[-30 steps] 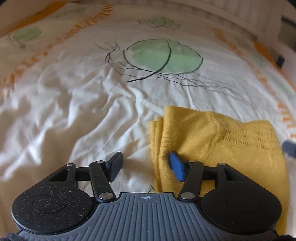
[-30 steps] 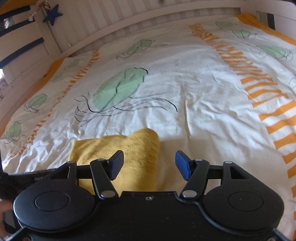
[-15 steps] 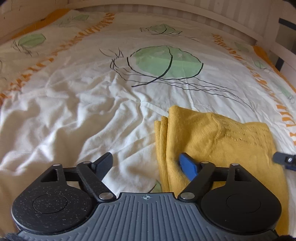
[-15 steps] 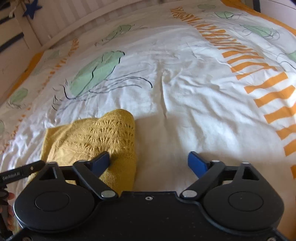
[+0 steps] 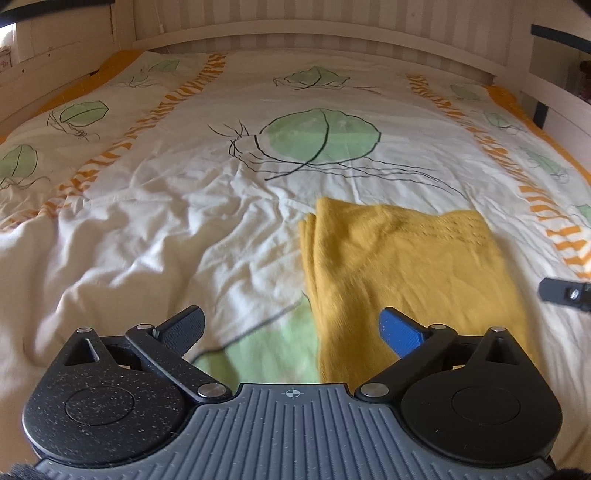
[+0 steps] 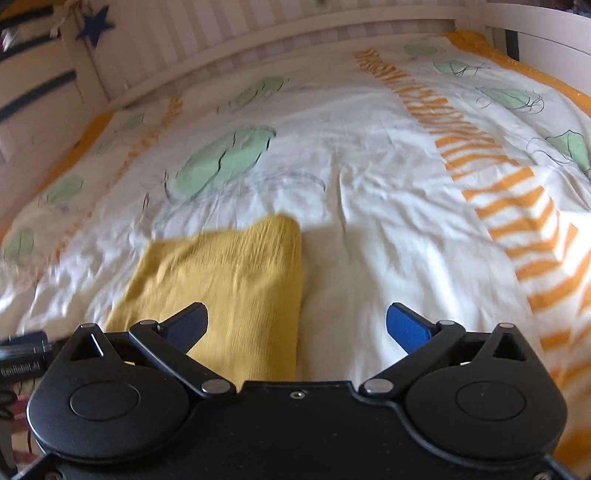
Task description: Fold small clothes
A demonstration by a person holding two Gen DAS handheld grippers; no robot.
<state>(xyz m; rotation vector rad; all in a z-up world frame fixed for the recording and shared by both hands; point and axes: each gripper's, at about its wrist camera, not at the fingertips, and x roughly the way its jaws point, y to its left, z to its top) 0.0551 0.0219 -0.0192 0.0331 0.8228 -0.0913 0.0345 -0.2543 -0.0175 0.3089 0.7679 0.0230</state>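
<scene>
A folded mustard-yellow knit garment (image 5: 399,266) lies flat on the bed. In the left wrist view it sits ahead and to the right; its layered folded edge faces left. My left gripper (image 5: 291,326) is wide open and empty, raised above the garment's near left edge. In the right wrist view the garment (image 6: 229,273) lies ahead and to the left. My right gripper (image 6: 297,325) is wide open and empty, above the garment's near right edge. A tip of the right gripper shows at the left view's right edge (image 5: 565,291).
The bed is covered by a wrinkled white duvet (image 5: 166,229) with green leaf prints and orange striped bands (image 6: 517,206). A white slatted bed rail (image 6: 258,33) runs along the far side. A blue star (image 6: 94,26) hangs at the far left.
Both grippers opened wider and pulled back and up from the garment. The garment stays folded on the duvet, and more of the bed has come into view.
</scene>
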